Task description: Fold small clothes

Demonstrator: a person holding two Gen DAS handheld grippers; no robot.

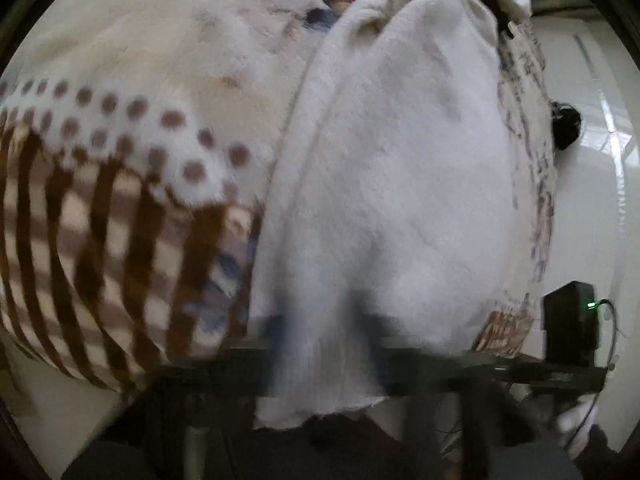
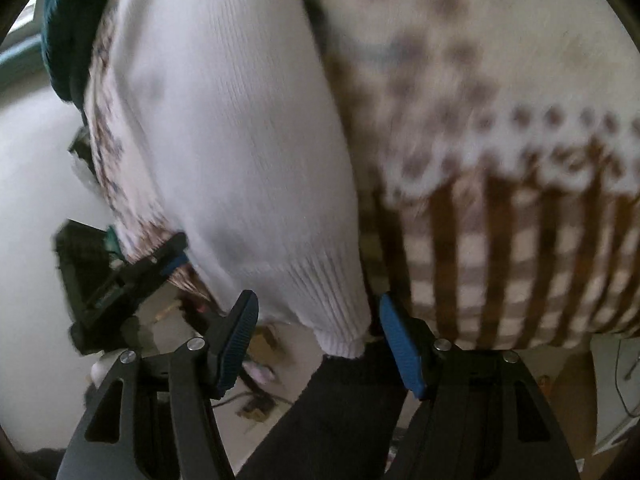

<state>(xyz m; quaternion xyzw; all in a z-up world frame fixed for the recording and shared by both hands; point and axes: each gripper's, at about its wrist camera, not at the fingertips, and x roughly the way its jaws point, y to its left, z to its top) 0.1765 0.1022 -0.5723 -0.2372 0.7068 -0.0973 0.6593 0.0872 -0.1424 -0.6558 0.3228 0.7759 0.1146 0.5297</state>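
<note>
Beneath both cameras lies a plush blanket (image 1: 120, 140) in cream, with a band of brown dots and a brown-and-cream check below it; it covers the work surface. The same blanket fills the right half of the right wrist view (image 2: 500, 160), blurred by motion.

**Garment.** A white knitted garment (image 1: 392, 184) drapes over the blanket, with its ribbed hem (image 2: 320, 292) hanging off the near edge. A second, patterned fabric (image 2: 108, 152) in cream with brown speckle shows along the garment's outer side, just beside it. Dark teal cloth (image 2: 68, 20) sits at the top left corner of the right wrist view.

**Right gripper** (image 2: 318, 344). The jaws stand wide apart. The blue ribbed pads (image 2: 240, 340) flank the hanging hem on either side — neither pad touches the knit, and nothing is gripped.

**Left gripper** (image 2: 160, 260). It appears in the right wrist view as a black body with a blue pad, set against the edge of the patterned fabric. Its jaws look closed on that fabric edge, though blur limits certainty. In the left wrist view the fingers are hidden by the white garment and smeared by motion – their spacing cannot be read there.

**Surroundings.** A pale glossy floor (image 1: 600, 160) lies beyond the blanket. A black box with a green indicator light (image 1: 570, 320) sits at the right of the left wrist view.
</note>
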